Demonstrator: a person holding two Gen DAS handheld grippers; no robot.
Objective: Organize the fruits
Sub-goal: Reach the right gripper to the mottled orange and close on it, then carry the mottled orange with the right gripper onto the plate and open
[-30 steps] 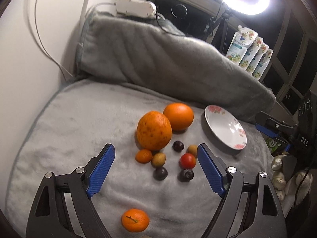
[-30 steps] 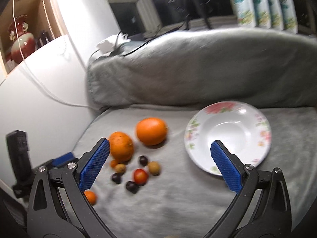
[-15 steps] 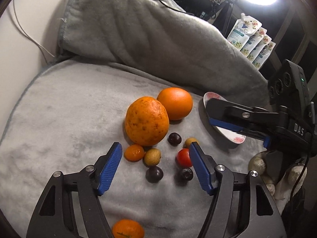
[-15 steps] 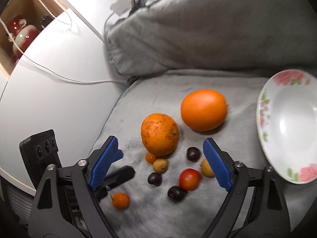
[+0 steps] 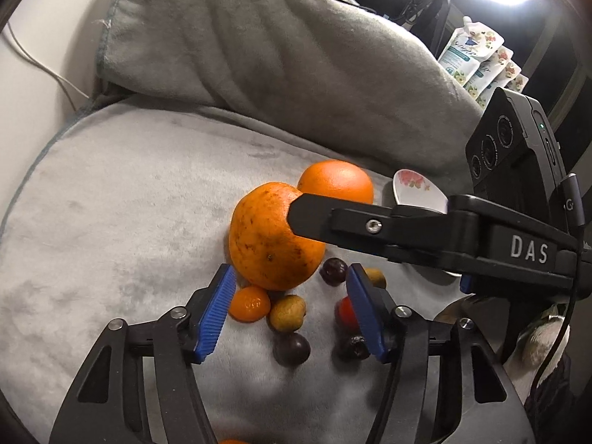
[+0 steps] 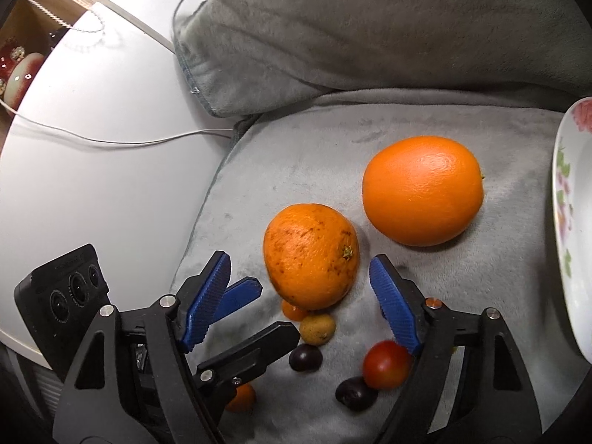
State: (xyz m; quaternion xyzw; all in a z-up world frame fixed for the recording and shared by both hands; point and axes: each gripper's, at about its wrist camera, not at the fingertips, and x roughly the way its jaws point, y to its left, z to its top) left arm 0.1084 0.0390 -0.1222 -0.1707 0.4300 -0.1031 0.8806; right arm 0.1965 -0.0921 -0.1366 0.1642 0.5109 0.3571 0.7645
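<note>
On the grey blanket [image 5: 122, 222] lie a speckled orange [image 6: 310, 255], a smooth orange [image 6: 423, 190] and a cluster of small fruits. My right gripper [image 6: 301, 296] is closing; the speckled orange [image 5: 273, 236] sits between its blue pads with a gap on each side. My left gripper [image 5: 290, 307] is closing too, low over the cluster. A small orange fruit [image 5: 248, 303], a tan fruit [image 5: 287, 312] and a dark plum [image 5: 291, 349] lie between its pads, untouched. Its right finger half hides a red tomato [image 6: 384, 368]. The right gripper's black finger [image 5: 407, 229] crosses the left wrist view.
A white flowered plate [image 6: 569, 222] stands at the right, beside the smooth orange. A grey cushion [image 5: 277, 55] rises behind the fruit. Pouches [image 5: 470, 51] and a ring light stand at the far right. A tangerine [image 6: 242, 397] lies apart at the near edge. A white wall with a cable [image 6: 111, 140] is on the left.
Both grippers have come down and in toward the fruit with jaws narrowing. The right one swung from the plate to the speckled orange and now reaches across the left wrist view.
</note>
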